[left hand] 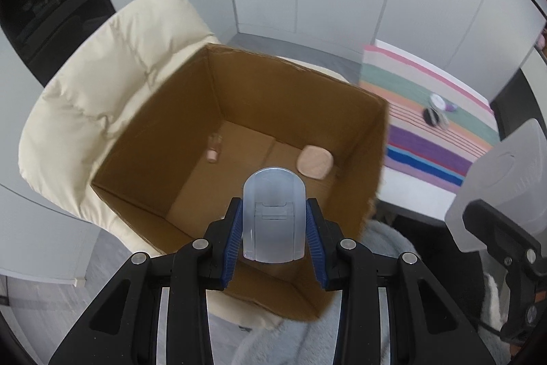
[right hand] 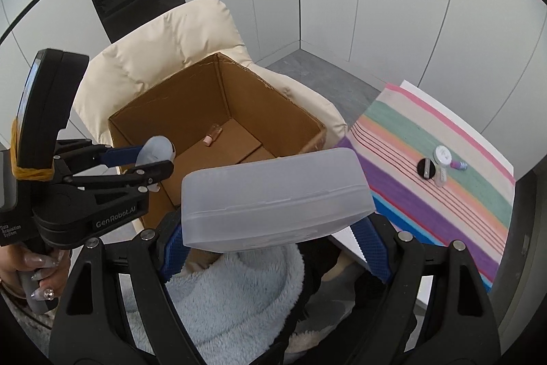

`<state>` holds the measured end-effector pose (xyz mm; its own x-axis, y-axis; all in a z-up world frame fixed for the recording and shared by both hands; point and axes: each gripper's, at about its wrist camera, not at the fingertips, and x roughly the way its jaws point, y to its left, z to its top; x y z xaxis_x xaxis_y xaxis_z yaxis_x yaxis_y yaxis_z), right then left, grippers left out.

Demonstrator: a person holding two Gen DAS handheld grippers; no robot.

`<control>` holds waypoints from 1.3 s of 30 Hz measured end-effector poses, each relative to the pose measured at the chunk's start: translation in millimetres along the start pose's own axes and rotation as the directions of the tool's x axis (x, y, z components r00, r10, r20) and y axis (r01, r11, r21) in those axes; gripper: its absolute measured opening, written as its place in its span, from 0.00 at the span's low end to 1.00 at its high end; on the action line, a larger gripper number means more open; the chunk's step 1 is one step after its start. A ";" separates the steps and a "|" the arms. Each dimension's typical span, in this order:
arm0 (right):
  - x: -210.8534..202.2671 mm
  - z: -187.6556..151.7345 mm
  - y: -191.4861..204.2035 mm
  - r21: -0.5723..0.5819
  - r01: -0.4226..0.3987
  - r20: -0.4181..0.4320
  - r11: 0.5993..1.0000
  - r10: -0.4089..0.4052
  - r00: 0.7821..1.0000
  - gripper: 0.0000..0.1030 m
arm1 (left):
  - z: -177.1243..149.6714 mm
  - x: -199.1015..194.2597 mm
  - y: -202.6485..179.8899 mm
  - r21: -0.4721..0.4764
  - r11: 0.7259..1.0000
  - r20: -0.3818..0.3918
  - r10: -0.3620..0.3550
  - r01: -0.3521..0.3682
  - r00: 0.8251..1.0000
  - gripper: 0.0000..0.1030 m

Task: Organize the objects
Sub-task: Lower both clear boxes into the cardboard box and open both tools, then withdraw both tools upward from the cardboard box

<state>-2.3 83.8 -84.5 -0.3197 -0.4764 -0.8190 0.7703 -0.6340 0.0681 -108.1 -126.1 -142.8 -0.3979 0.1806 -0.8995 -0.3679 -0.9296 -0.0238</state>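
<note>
Holding one frosted plastic piece in each tool, a person works above an open cardboard box (left hand: pixel 218 112) that sits on a cream cushioned chair (left hand: pixel 85 98).

The left gripper (left hand: pixel 273 228) pinches a small frosted plastic case (left hand: pixel 273 214) between its blue pads, its rounded end pointing away from the camera. It hangs over the box's near side, at about 6 o'clock of the opening, probably so that it falls inside once let go.

The right gripper (right hand: pixel 273 228) stands wide, its blue pads clamped on the two ends of a larger frosted plastic box (right hand: pixel 273 200) with a shut lid. Gripping across the length likely keeps the lid from popping open. It is at 5 o'clock from the cardboard box, outside the rim, above a pale blue fleece (right hand: pixel 232 289).

Lying on the box floor are a small clear vial with a pink cap (left hand: pixel 214 150) at 9 o'clock and a peach rounded pad (left hand: pixel 314 165) at 3 o'clock.

At 3 o'clock of the box, well apart, a striped cloth (right hand: pixel 444 180) carries the items not yet sorted: a black round lid (right hand: pixel 427 169), a white-capped jar (right hand: pixel 442 156) and a tiny purple bottle (right hand: pixel 458 164), close together.
</note>
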 end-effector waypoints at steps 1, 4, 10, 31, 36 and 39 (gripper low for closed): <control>2.7 2.7 1.6 -0.004 0.002 0.000 1.000 -0.002 1.000 0.82 | 2.7 1.9 2.5 -0.005 1.000 0.002 0.006 -0.006 1.000 0.36; 14.8 13.7 8.6 -0.025 0.000 -0.005 1.000 0.000 1.000 0.82 | 11.5 9.7 12.0 -0.020 0.999 0.008 0.029 -0.029 1.000 0.36; 44.4 37.0 26.1 -0.061 -0.011 -0.022 0.998 0.009 1.000 0.82 | 29.5 19.3 39.1 -0.091 0.991 0.049 0.102 -0.098 0.994 0.36; 114.7 72.3 47.3 -0.100 -0.078 -0.043 0.992 0.074 0.996 0.86 | 30.6 39.8 90.7 -0.302 0.949 0.004 0.099 -0.093 0.995 0.78; 114.0 72.7 46.4 -0.098 -0.069 -0.040 0.993 0.066 0.997 1.00 | 31.9 24.6 92.6 -0.313 0.942 0.058 0.146 -0.121 0.988 0.95; 114.2 73.7 43.7 -0.083 -0.058 -0.056 0.995 0.054 0.997 1.00 | 32.3 22.5 91.7 -0.313 0.945 0.070 0.126 -0.098 0.990 0.95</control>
<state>-45.8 -43.2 -133.1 -0.2463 -0.4746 -0.8450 0.8308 -0.5525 0.0681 -177.9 -196.9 -151.1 -0.4989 0.0842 -0.8626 -0.0453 -0.9964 -0.0710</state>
